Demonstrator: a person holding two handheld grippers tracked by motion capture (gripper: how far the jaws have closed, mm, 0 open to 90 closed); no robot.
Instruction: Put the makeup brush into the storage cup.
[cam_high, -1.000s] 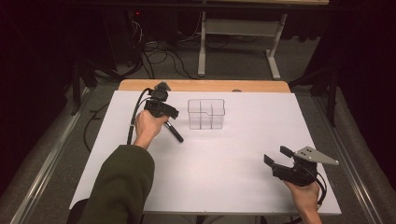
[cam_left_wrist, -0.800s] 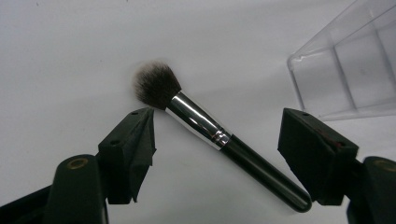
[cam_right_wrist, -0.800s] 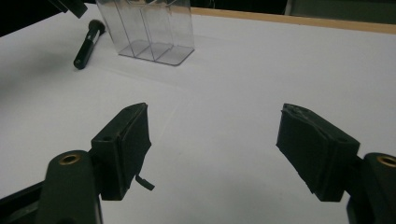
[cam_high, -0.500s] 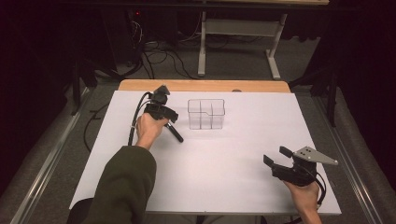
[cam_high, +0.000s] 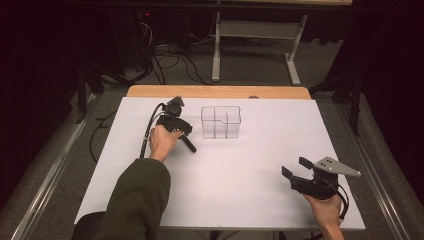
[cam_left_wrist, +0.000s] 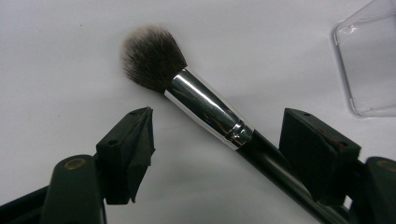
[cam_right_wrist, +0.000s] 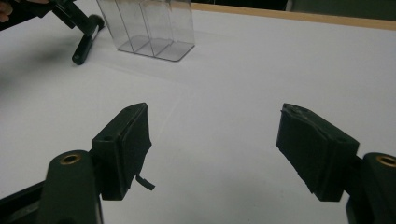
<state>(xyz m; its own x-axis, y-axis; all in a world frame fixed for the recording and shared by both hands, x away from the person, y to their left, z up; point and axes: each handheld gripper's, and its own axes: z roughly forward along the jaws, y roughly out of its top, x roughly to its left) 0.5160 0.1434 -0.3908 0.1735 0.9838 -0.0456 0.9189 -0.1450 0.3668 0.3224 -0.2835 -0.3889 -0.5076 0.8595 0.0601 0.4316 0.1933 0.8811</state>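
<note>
My left gripper hangs over the brush, jaws spread either side of its handle, not clamped. The brush lies on the table beside the organizer. My right gripper waits wide open.

The high view looks down from overhead; both gripper views, low and close, share the clear organizer.
</note>
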